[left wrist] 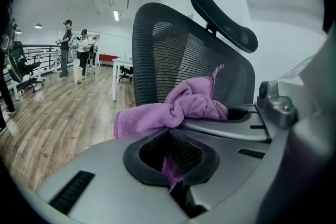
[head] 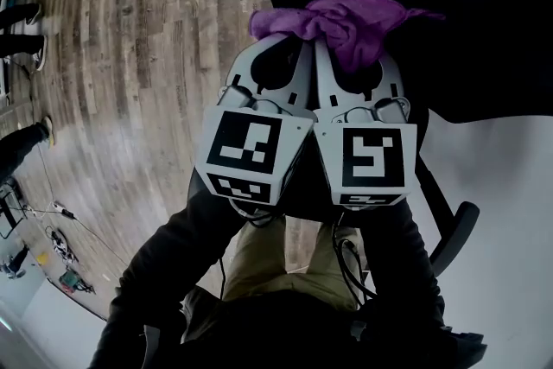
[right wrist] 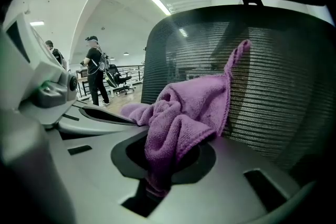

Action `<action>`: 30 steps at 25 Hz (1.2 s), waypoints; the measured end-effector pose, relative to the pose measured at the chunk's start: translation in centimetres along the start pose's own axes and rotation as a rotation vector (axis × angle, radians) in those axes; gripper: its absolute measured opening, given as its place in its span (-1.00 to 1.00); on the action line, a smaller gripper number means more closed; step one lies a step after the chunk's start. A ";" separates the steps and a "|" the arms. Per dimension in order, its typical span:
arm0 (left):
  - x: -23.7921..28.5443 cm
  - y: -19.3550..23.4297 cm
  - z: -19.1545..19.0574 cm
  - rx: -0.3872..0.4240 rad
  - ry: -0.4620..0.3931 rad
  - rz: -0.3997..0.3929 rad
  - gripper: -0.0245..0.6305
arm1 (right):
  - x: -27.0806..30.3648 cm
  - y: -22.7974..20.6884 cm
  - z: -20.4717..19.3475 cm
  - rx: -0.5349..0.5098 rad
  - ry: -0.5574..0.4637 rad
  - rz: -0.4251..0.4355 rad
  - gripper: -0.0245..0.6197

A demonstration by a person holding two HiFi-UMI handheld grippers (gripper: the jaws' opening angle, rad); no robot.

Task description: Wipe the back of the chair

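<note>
Left claw (left wrist: 171,174) clenched on a corner of purple cloth (right wrist: 184,113); right claw (right wrist: 157,176) clenched on its bulk, cloth against mesh chair back (right wrist: 283,92).

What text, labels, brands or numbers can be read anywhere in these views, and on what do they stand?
None: no readable word, number or brand shows in any view.
Left marker cube and right marker cube: black-and-white square patterns only, not letters.
Purple cloth and chair back: no label or logo showing.
</note>
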State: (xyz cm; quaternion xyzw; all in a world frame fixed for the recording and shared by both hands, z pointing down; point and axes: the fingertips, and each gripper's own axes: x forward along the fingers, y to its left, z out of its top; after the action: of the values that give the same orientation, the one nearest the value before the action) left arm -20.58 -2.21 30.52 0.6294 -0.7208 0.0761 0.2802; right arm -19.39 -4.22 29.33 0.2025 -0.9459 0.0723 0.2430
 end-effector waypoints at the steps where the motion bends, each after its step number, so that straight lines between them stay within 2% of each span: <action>1: 0.1 -0.3 0.1 0.003 0.001 -0.001 -0.93 | -0.1 -0.3 0.0 0.002 0.000 -0.001 -0.73; 16: 1.8 -3.6 1.4 0.018 0.015 -0.026 -0.94 | -1.9 -3.7 0.3 0.023 0.007 -0.022 -0.73; 30: 3.5 -11.2 0.9 0.064 0.027 -0.081 -0.94 | -7.3 -9.2 -1.8 0.060 -0.008 -0.082 -0.73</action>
State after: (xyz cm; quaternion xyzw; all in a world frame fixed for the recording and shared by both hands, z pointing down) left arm -10.35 -7.82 28.76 0.6657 -0.6881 0.0962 0.2722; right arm -8.96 -9.64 27.68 0.2485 -0.9352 0.0896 0.2359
